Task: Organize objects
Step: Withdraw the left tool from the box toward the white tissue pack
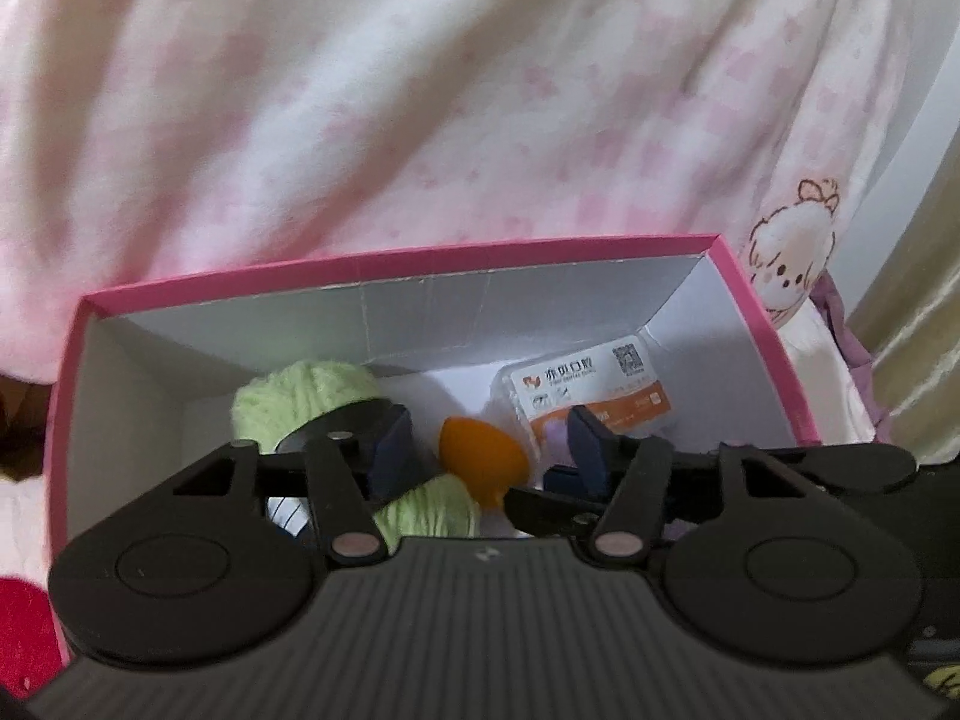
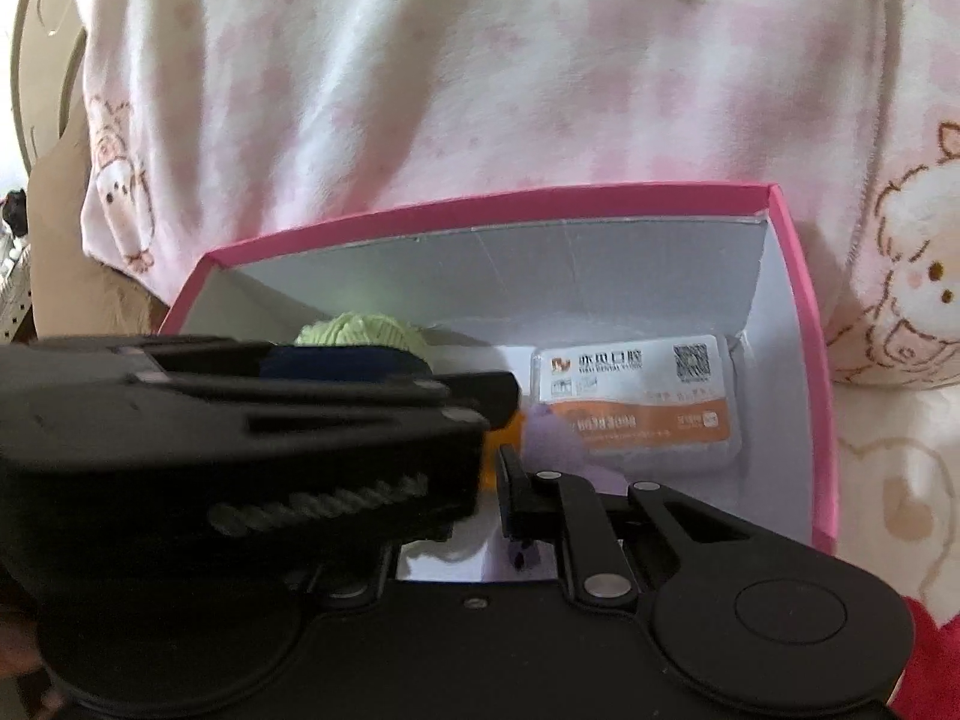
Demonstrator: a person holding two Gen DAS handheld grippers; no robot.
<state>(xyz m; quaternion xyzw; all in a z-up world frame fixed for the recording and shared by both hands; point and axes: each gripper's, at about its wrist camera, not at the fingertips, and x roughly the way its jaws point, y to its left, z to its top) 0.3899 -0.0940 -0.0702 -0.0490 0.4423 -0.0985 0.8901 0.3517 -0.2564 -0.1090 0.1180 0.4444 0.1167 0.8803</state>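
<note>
A pink box with white inside [image 1: 384, 261] [image 2: 804, 312] lies on the bed. Inside are a light green yarn ball [image 1: 300, 399] [image 2: 360, 327], an orange sponge-like piece [image 1: 480, 450], a purple soft thing [image 2: 555, 438] and a clear packet with an orange-white label [image 1: 594, 390] [image 2: 636, 402]. My left gripper [image 1: 489, 441] is open inside the box, fingers either side of the orange piece, gripping nothing. It crosses the right wrist view [image 2: 240, 420] and hides the right gripper's left finger. Only the right gripper's right finger [image 2: 516, 492] shows, at the box's near edge.
Pink and white checked bedding with cartoon animals [image 1: 792, 252] [image 2: 924, 252] rises behind the box. A red object [image 1: 24, 630] [image 2: 936, 660] lies beside the box's near corner. A beige curtain [image 1: 924, 300] hangs at the right.
</note>
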